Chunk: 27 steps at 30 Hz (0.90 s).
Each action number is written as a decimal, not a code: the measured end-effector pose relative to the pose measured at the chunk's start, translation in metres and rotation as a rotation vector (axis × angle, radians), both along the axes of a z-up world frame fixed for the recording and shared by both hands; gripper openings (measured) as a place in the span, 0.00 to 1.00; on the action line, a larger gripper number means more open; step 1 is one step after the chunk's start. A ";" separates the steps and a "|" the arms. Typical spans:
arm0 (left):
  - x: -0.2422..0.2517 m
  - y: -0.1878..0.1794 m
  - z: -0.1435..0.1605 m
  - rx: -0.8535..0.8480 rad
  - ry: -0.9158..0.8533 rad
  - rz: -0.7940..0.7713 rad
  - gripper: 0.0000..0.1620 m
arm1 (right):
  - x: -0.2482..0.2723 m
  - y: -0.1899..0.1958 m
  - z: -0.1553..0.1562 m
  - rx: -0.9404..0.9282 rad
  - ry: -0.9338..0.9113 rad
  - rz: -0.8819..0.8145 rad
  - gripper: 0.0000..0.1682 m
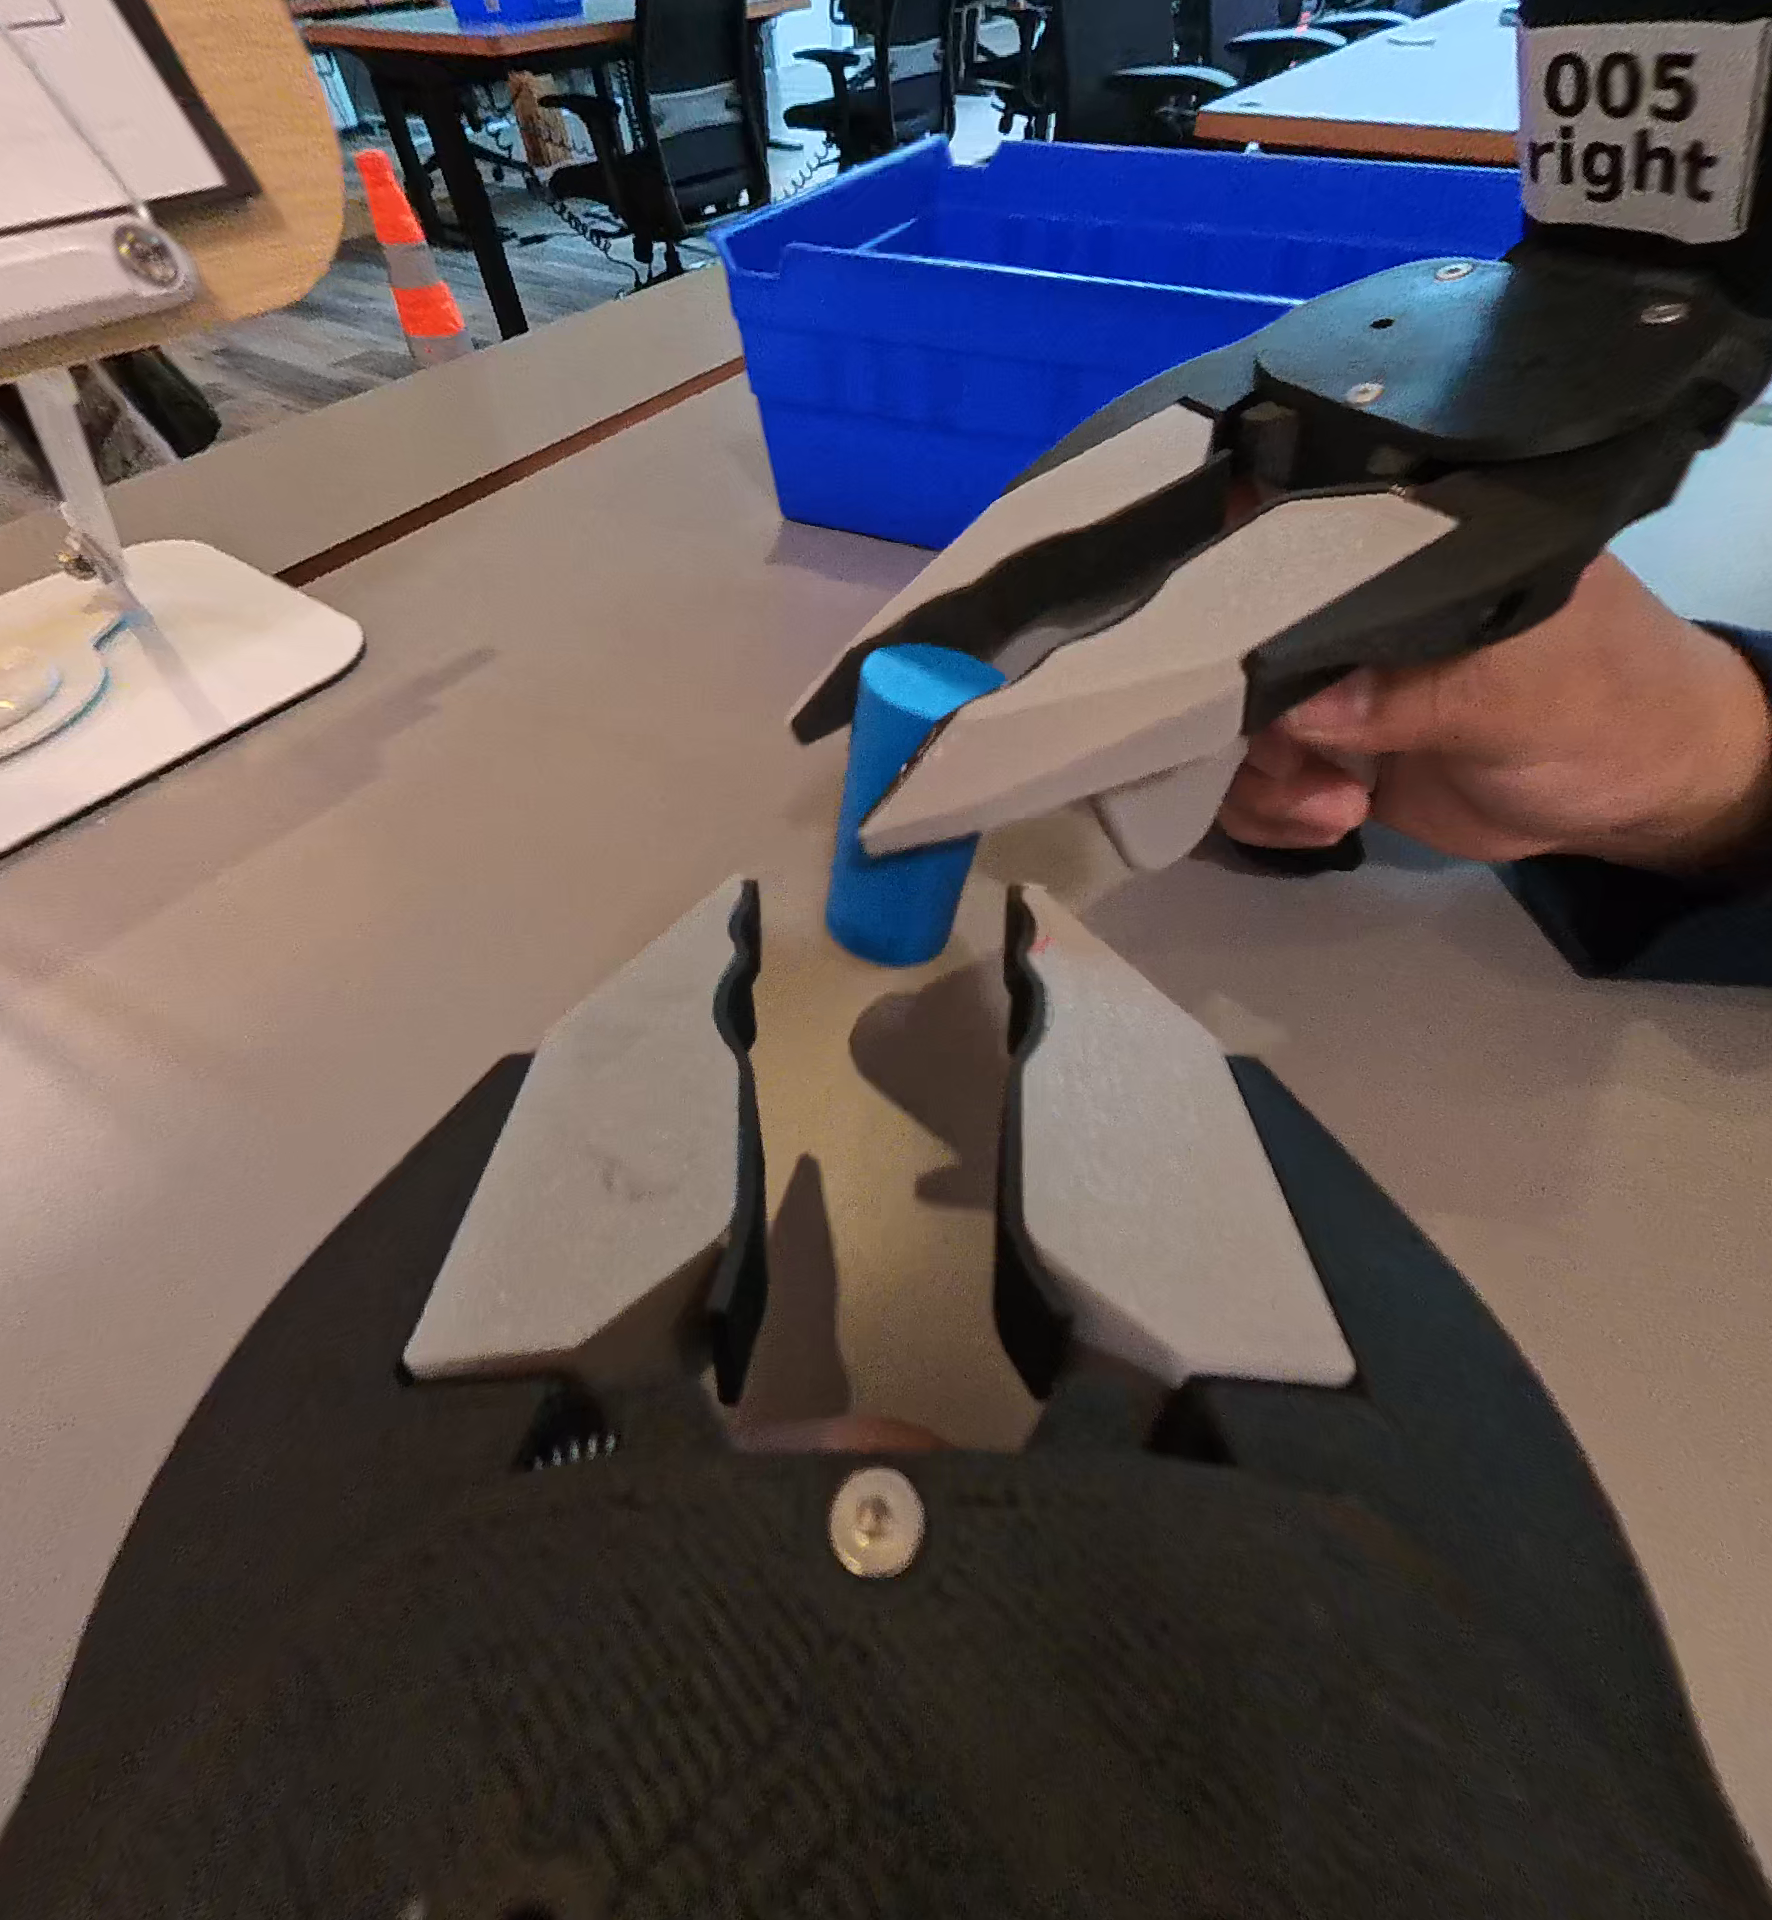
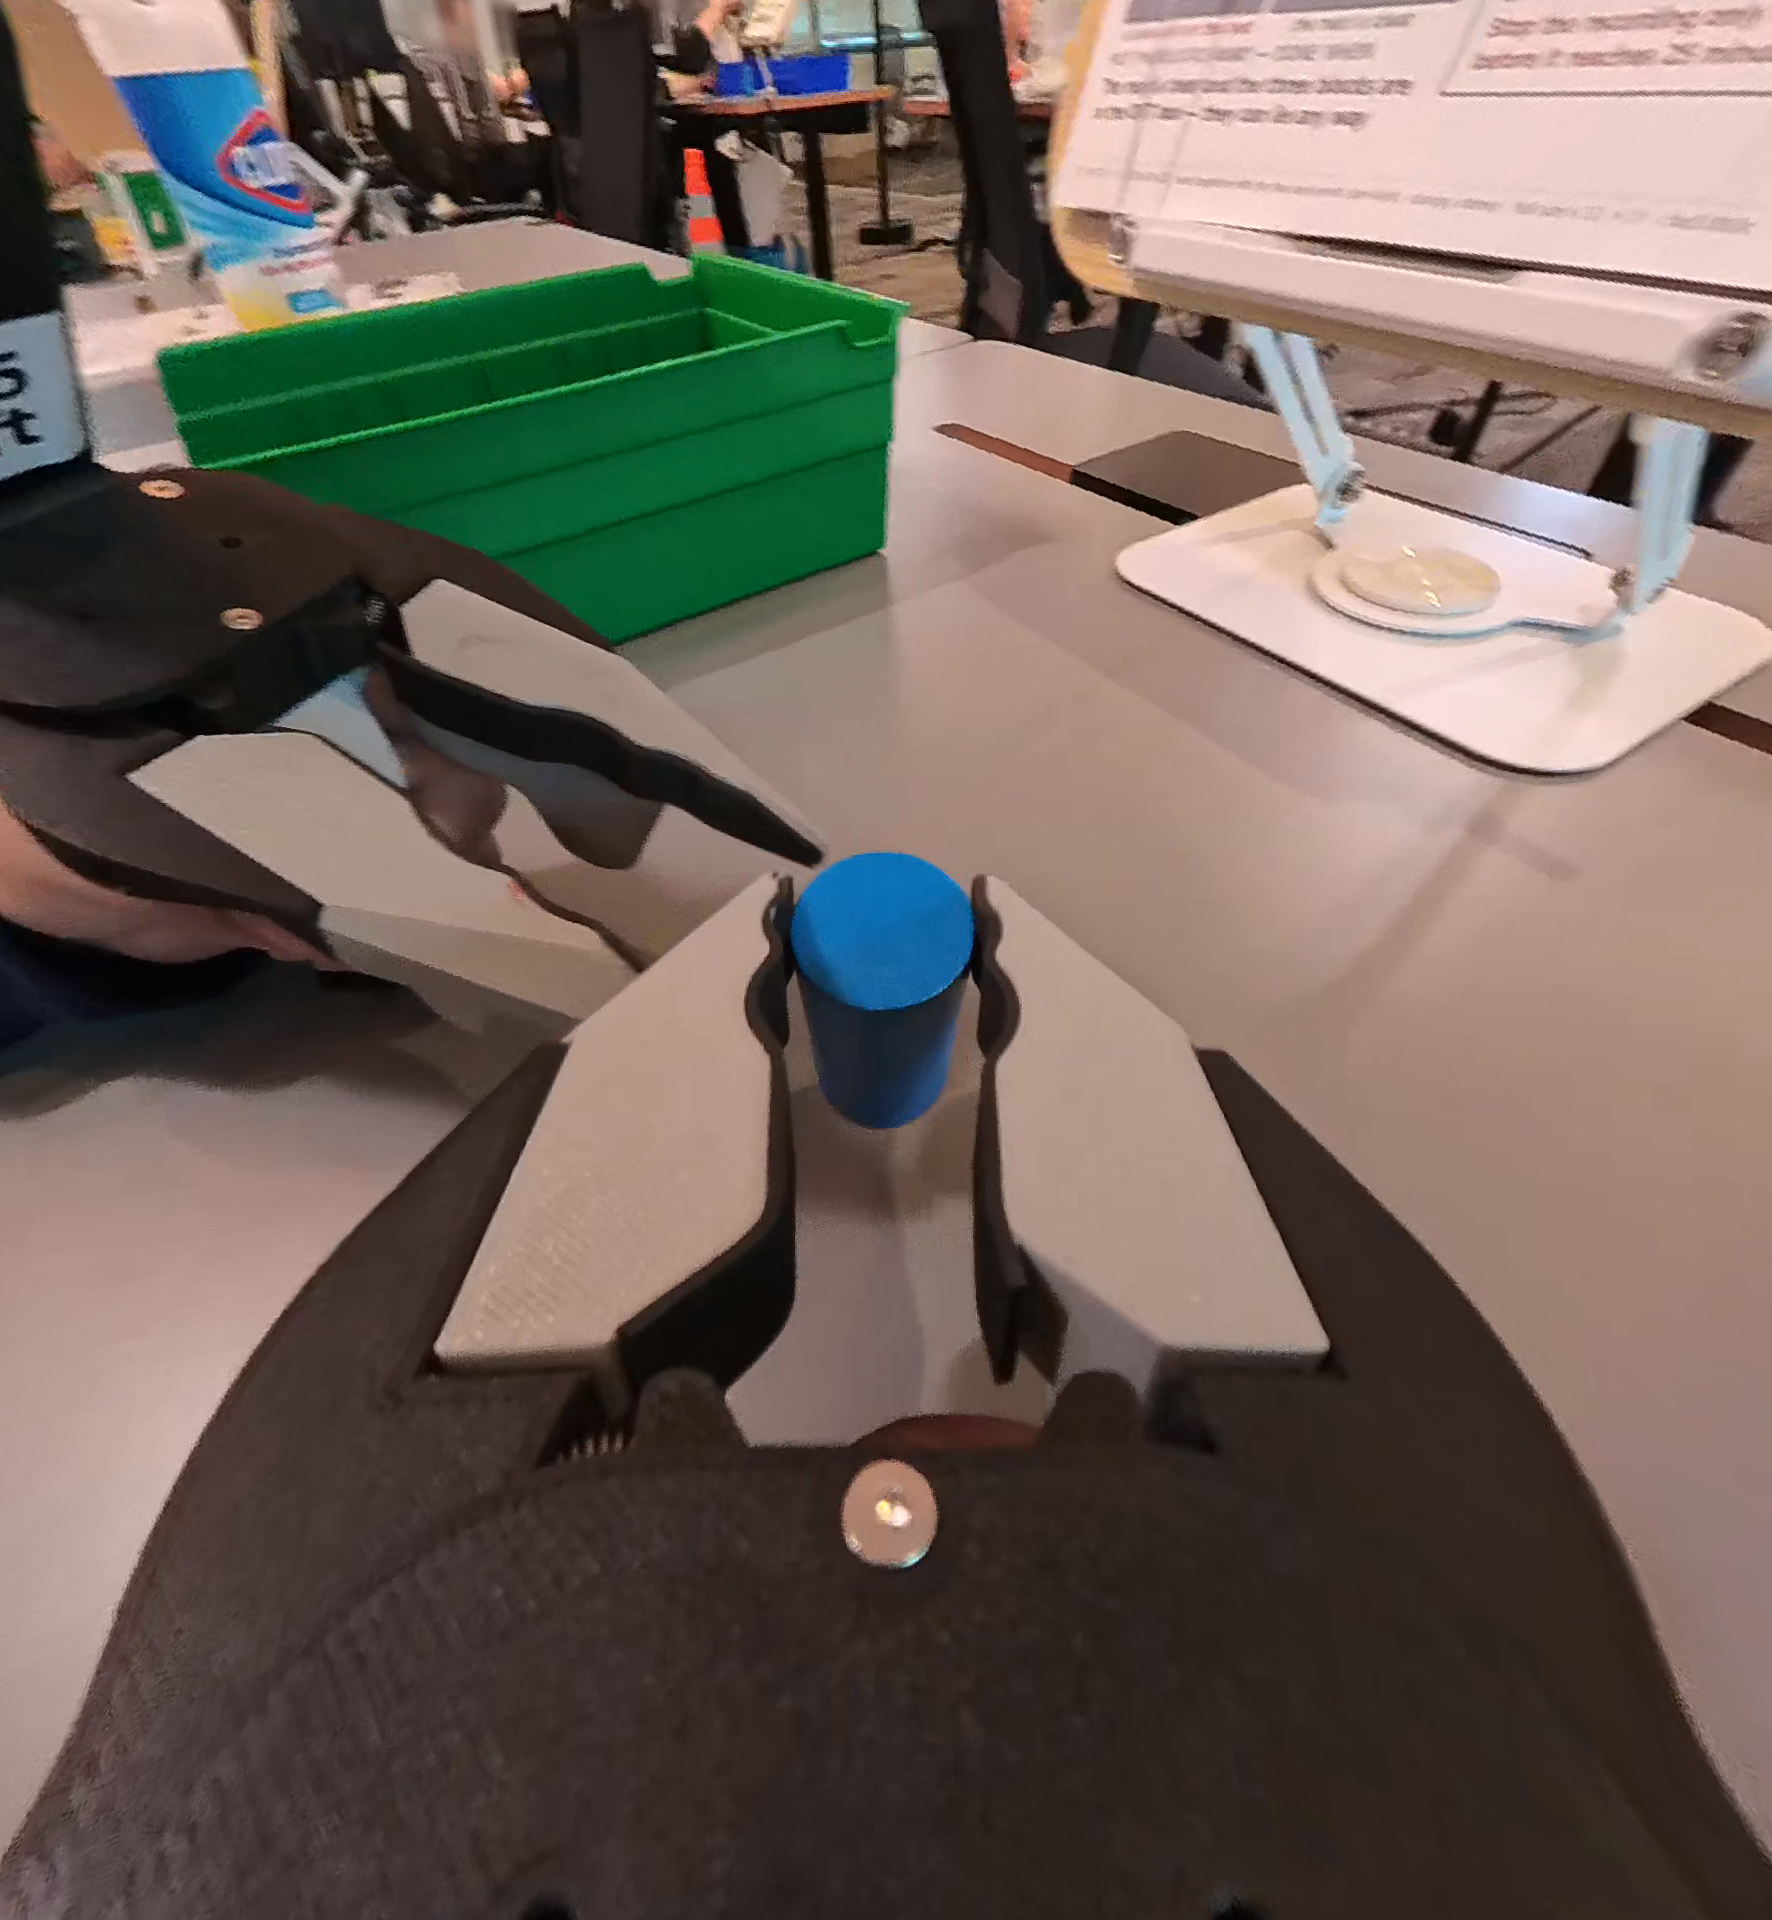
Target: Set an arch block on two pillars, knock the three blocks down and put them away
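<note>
right hand-held gripper (image 2: 880,914) clamping blue cylinder (image 2: 880,997)

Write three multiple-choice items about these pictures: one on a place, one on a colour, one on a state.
1. Where is the blue cylinder block?
A. inside the green bin
B. between the fingers of the right hand-held gripper
C. on the white stand base

2. What colour is the bin behind the right hand-held gripper in the left wrist view?
A. blue
B. red
C. yellow

3. In what state is the left hand-held gripper?
A. shut on the block
B. shut on nothing
C. open and empty

Answers: 1 B, both fingers press the block's sides. 2 A, its walls are blue. 3 C, bare table shows between its fingers.
</note>
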State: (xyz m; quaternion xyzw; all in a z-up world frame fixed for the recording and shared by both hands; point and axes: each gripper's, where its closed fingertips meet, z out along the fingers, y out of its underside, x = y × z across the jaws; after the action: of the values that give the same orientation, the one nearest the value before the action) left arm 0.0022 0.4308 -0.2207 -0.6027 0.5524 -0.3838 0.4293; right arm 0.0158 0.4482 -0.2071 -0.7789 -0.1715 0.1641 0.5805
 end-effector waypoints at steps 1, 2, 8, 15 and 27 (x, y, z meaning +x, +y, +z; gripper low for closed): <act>-0.002 0.002 -0.001 -0.004 0.006 0.005 0.29 | 0.006 0.001 -0.002 -0.010 -0.003 -0.017 0.18; -0.003 0.005 -0.001 -0.005 0.010 0.014 0.31 | 0.011 0.002 -0.005 -0.028 -0.009 -0.027 0.18; -0.013 0.024 -0.001 -0.002 0.009 0.088 0.30 | 0.028 0.003 -0.023 -0.118 -0.037 -0.058 0.18; -0.019 0.036 -0.001 -0.035 0.006 0.127 0.28 | 0.022 -0.001 -0.034 -0.155 -0.138 -0.019 0.18; -0.018 0.035 -0.006 -0.016 0.044 0.127 0.31 | 0.025 0.001 -0.010 -0.044 -0.075 -0.058 0.29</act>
State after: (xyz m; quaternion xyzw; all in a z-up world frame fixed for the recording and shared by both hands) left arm -0.0161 0.4660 -0.2267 -0.6482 0.5193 -0.3467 0.4358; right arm 0.0411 0.4497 -0.2167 -0.8017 -0.1670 0.1217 0.5609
